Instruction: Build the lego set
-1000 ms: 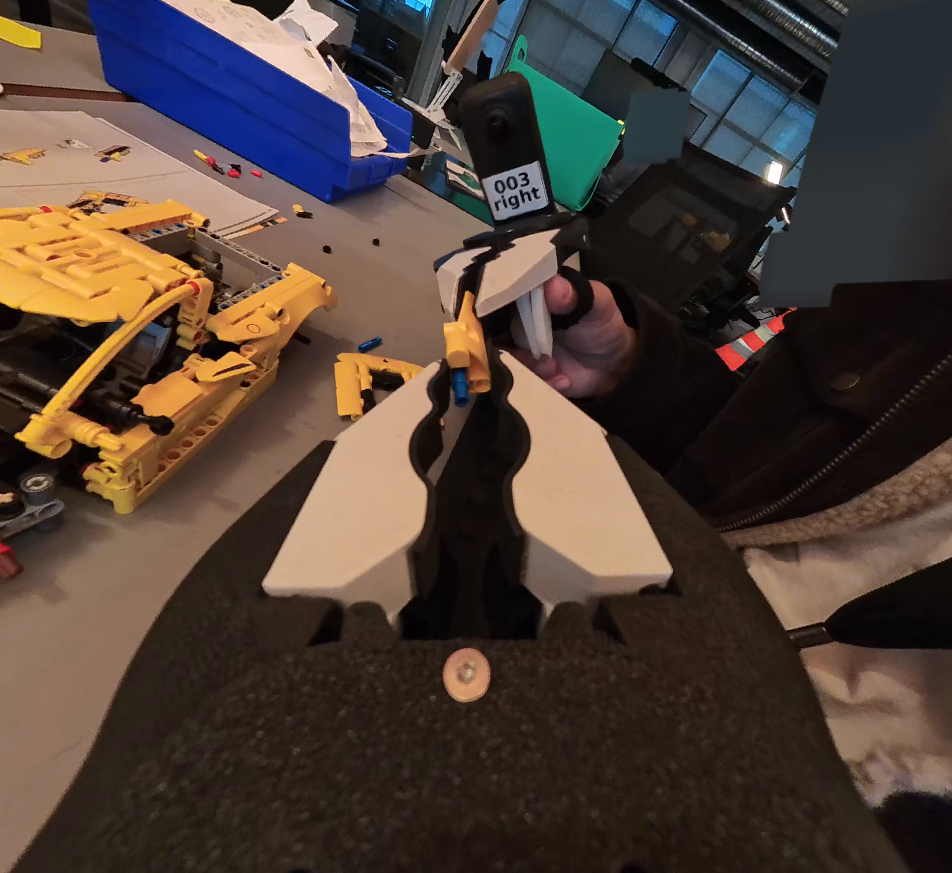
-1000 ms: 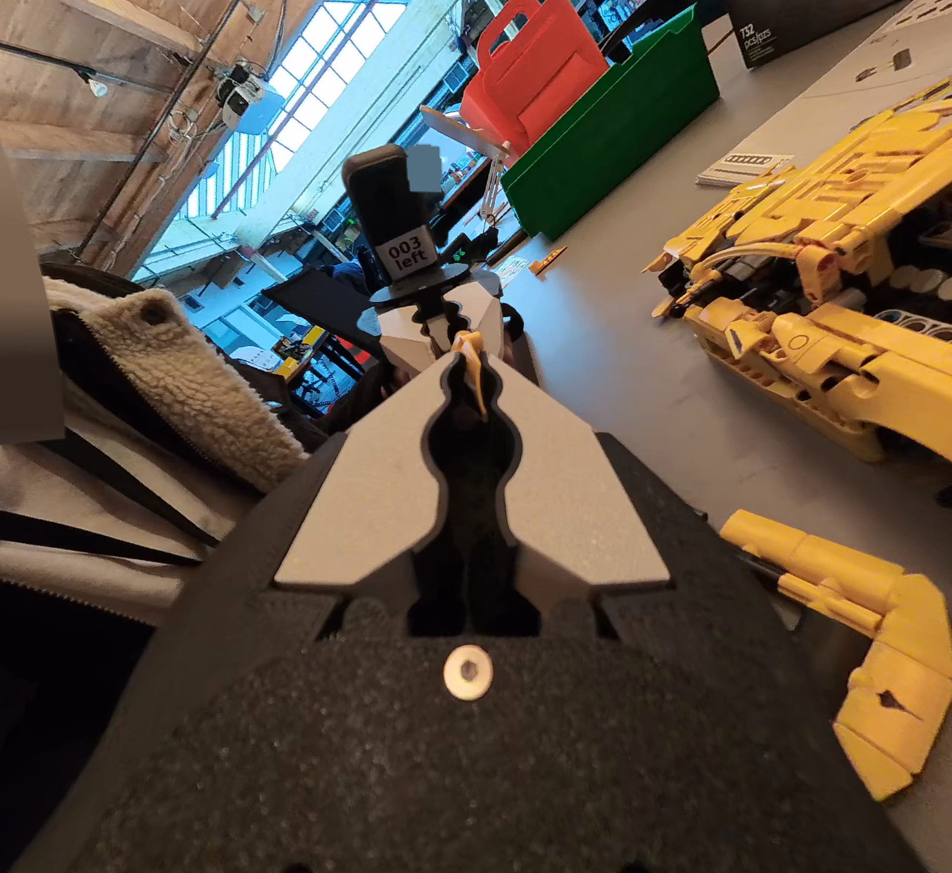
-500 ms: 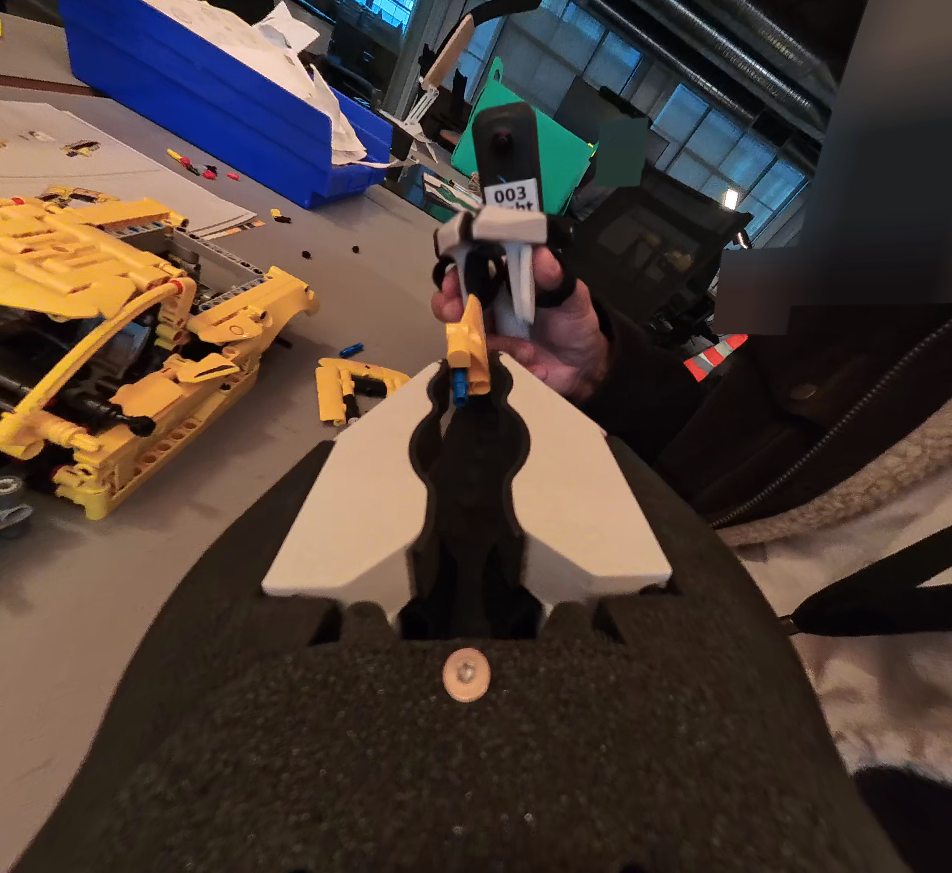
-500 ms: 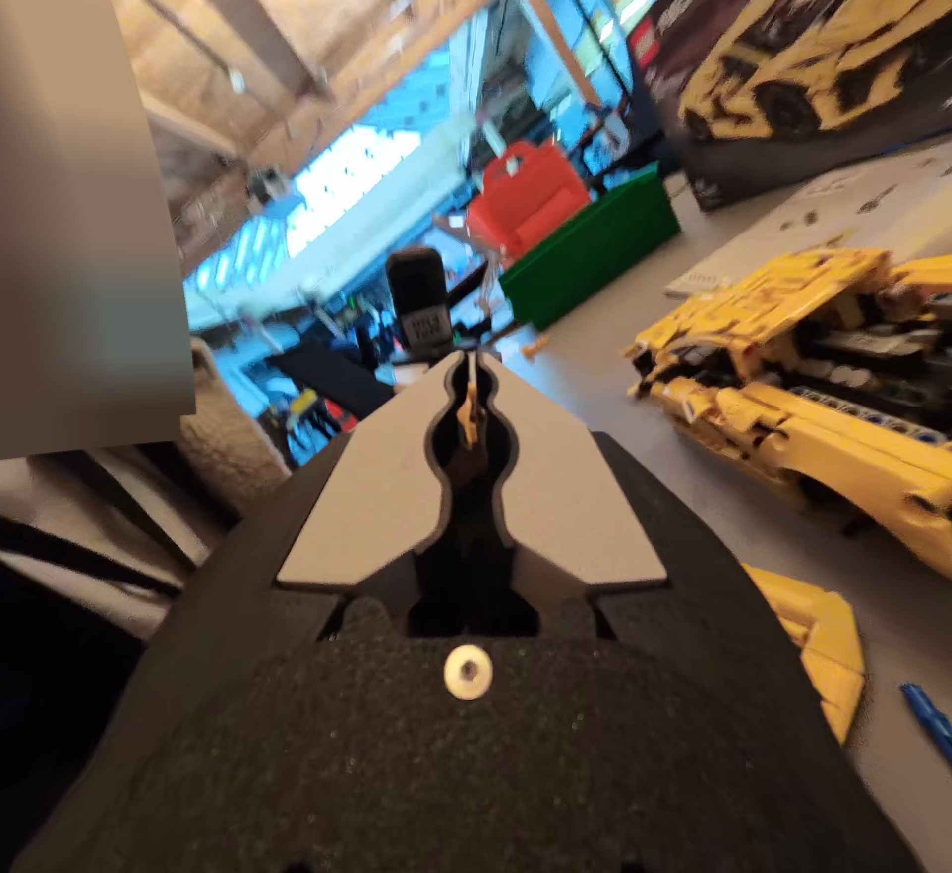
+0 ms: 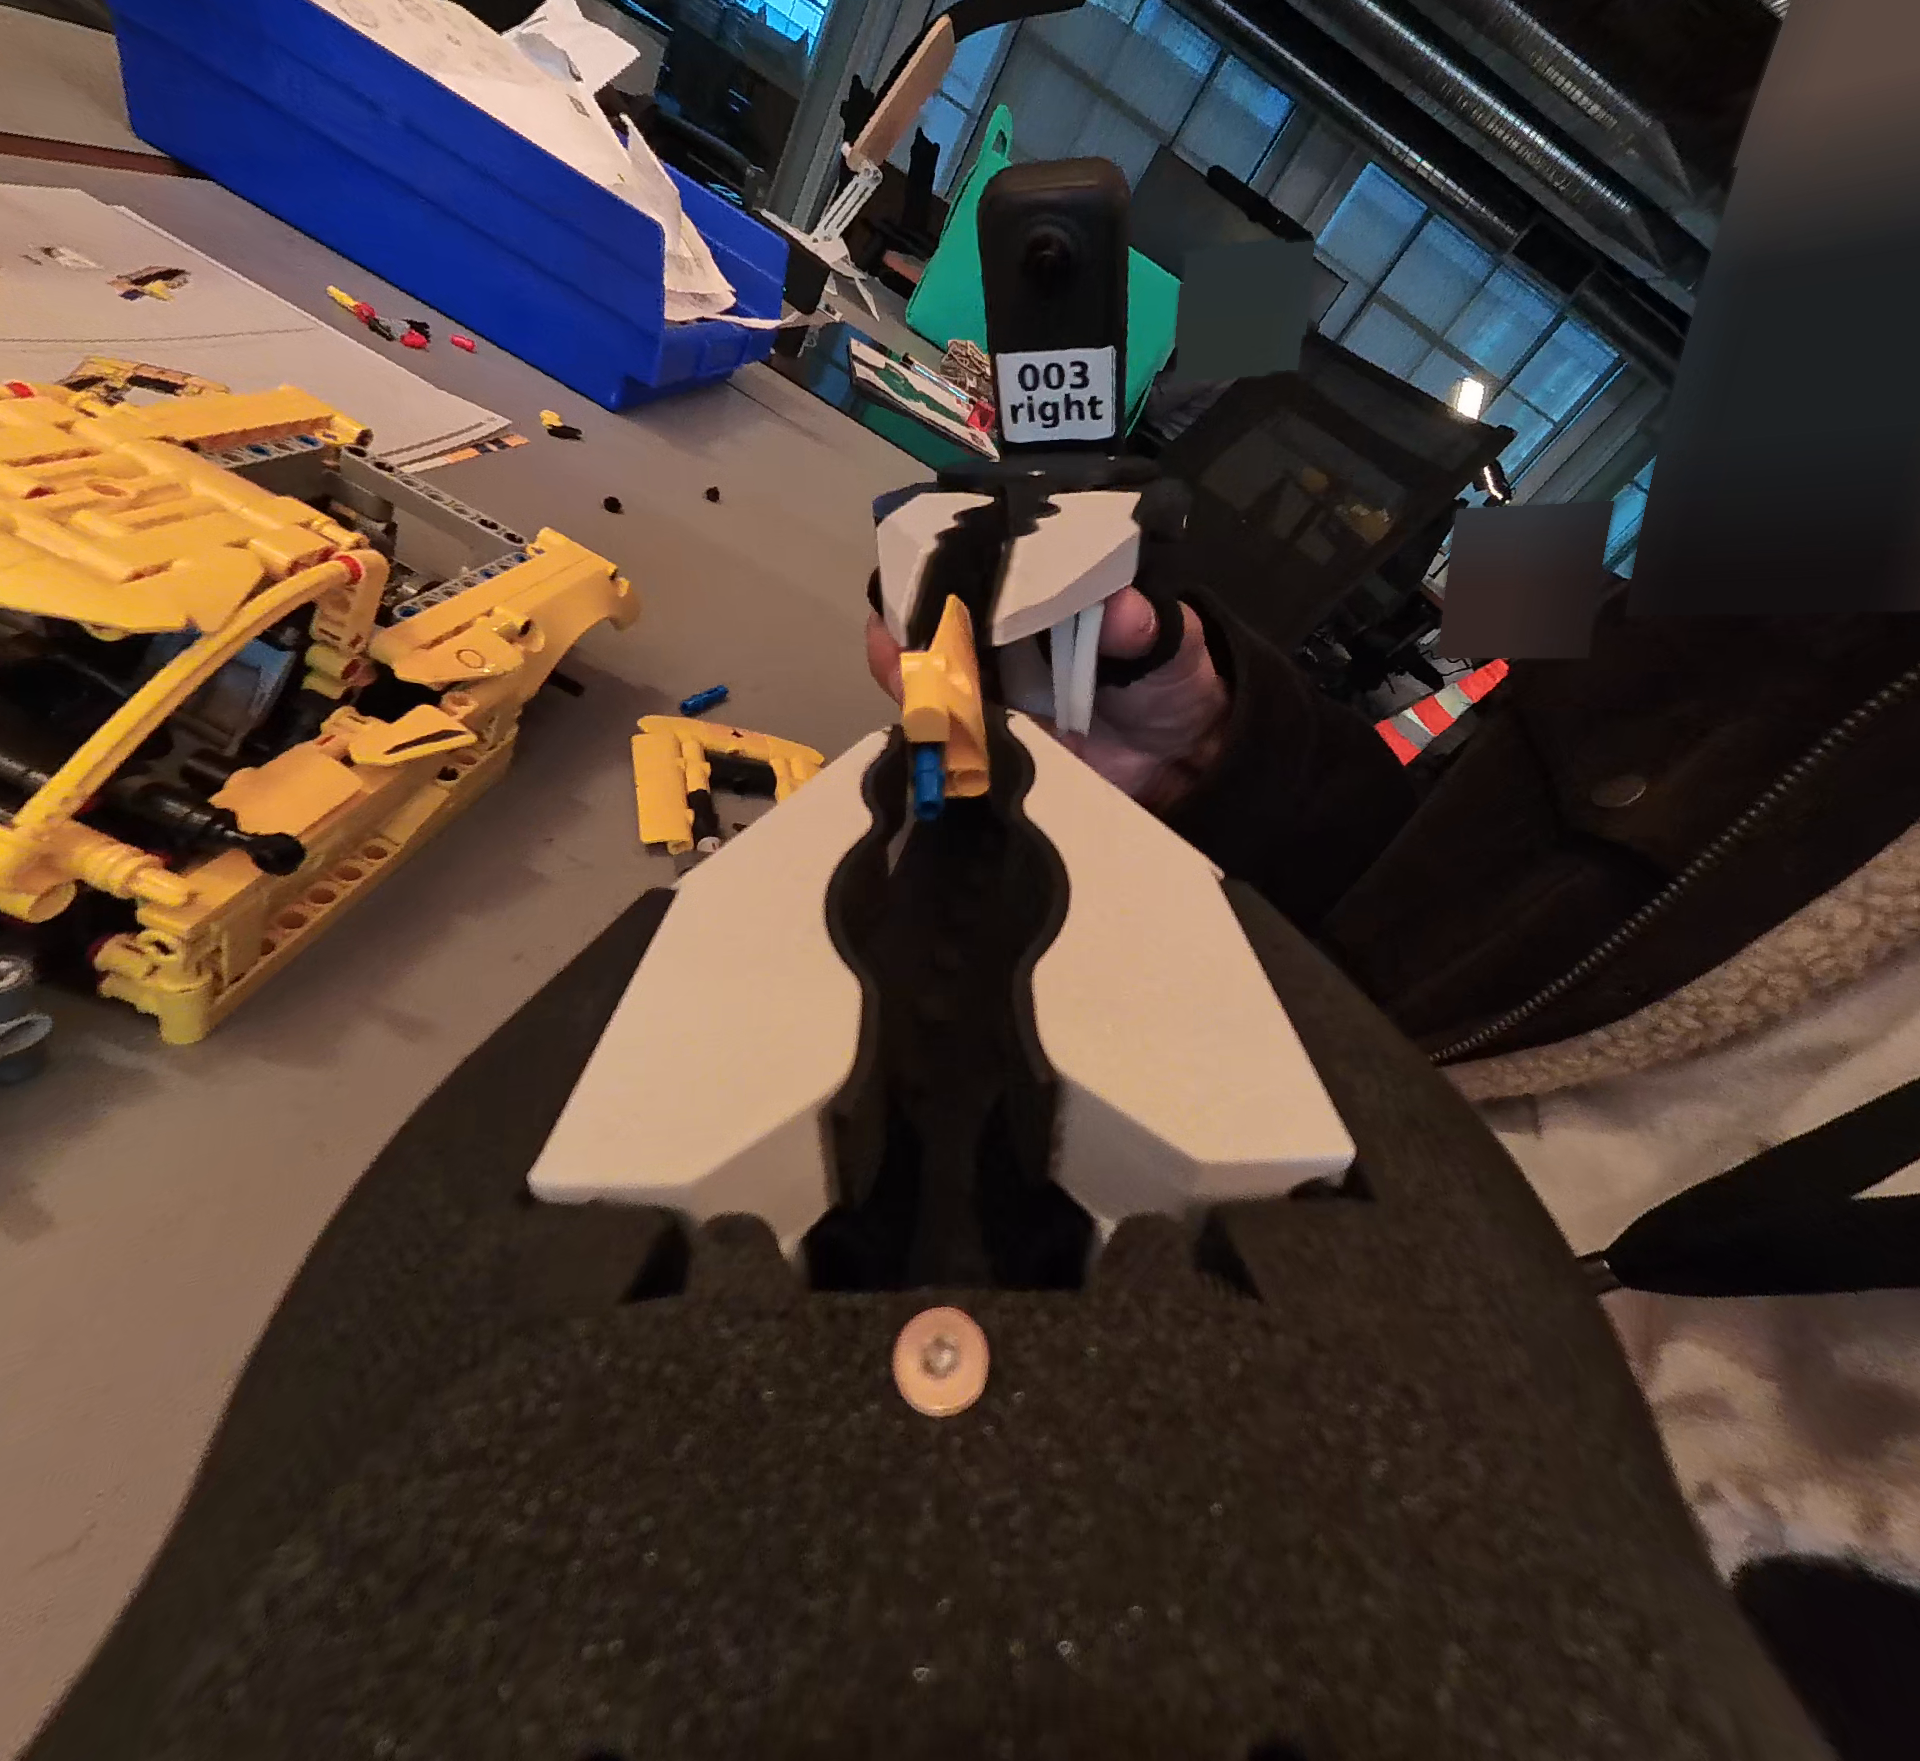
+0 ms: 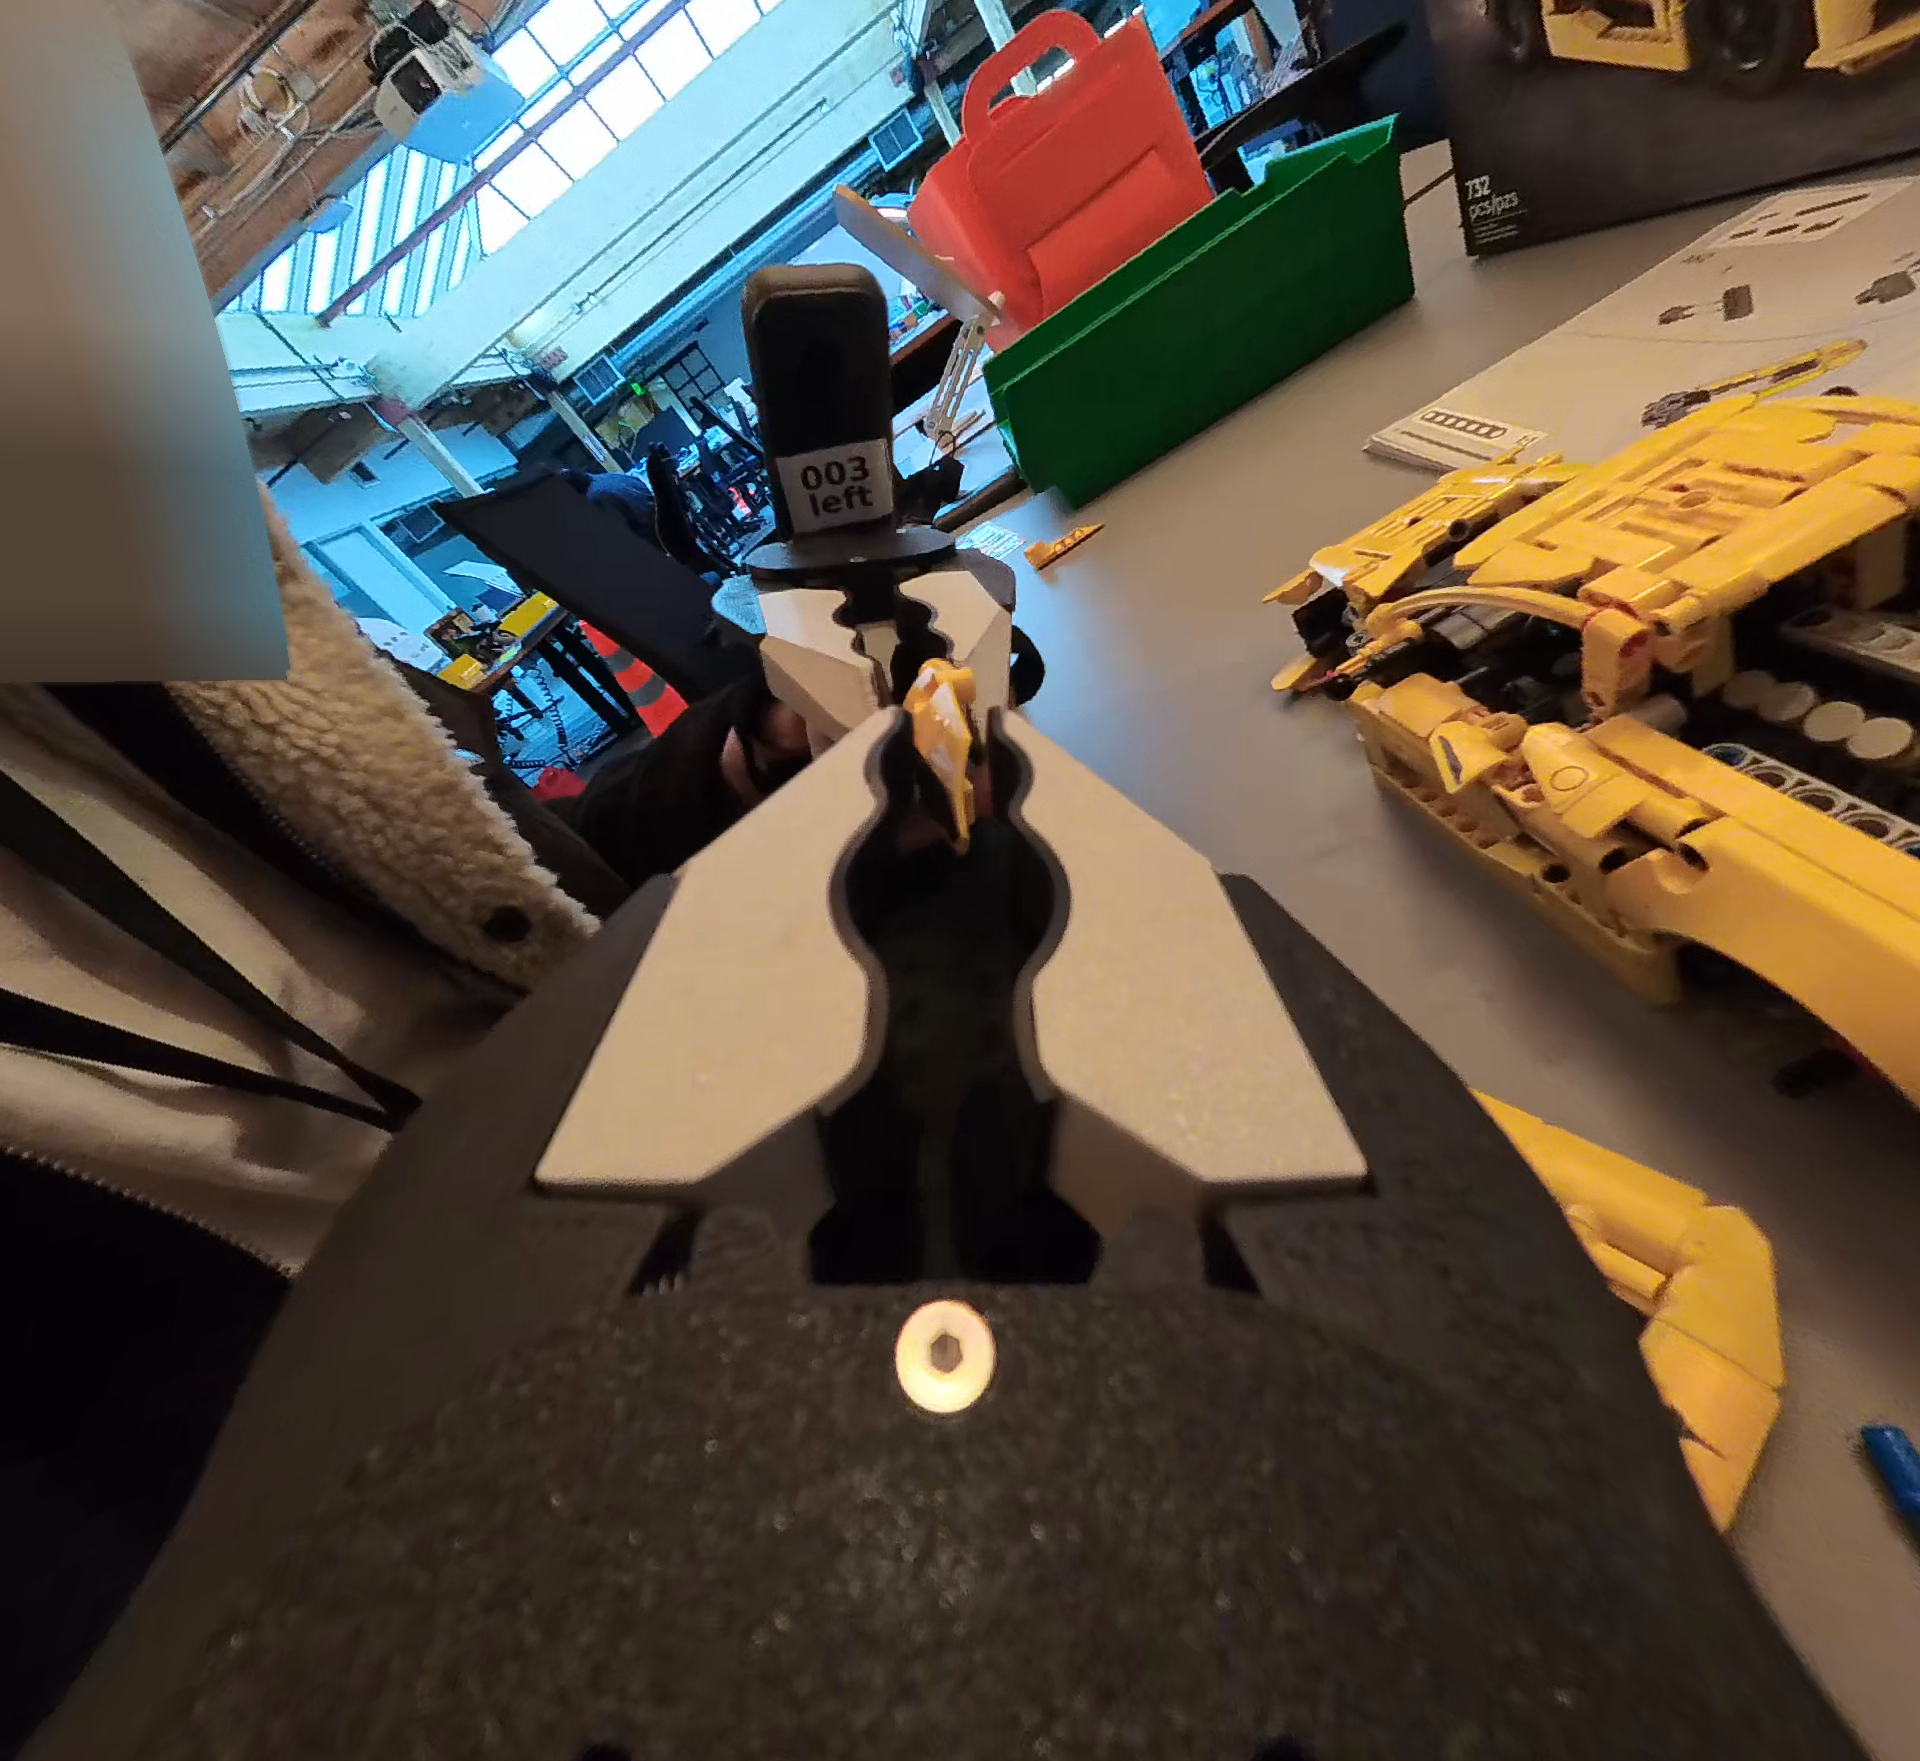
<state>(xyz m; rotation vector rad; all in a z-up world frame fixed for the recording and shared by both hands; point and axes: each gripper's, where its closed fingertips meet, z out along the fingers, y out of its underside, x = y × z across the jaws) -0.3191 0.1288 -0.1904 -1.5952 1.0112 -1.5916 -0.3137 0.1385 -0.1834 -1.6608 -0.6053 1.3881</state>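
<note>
Clamped, left gripper (image 5: 940, 755) and right gripper (image 6: 940, 755), on one yellow piece (image 5: 943, 693) at twelve o'clock; risked dropping it if twisted.

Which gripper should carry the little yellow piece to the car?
Probably left. The left gripper grips the yellow piece at the end with the blue pin, and the yellow car sits near it. The right gripper only pinches the far tip.

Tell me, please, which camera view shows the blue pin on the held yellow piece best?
The left wrist view: the blue pin sticks out plainly below the yellow piece at the left gripper tips. In the right wrist view only the yellow piece shows between the right gripper tips; the pin is hidden.
</note>
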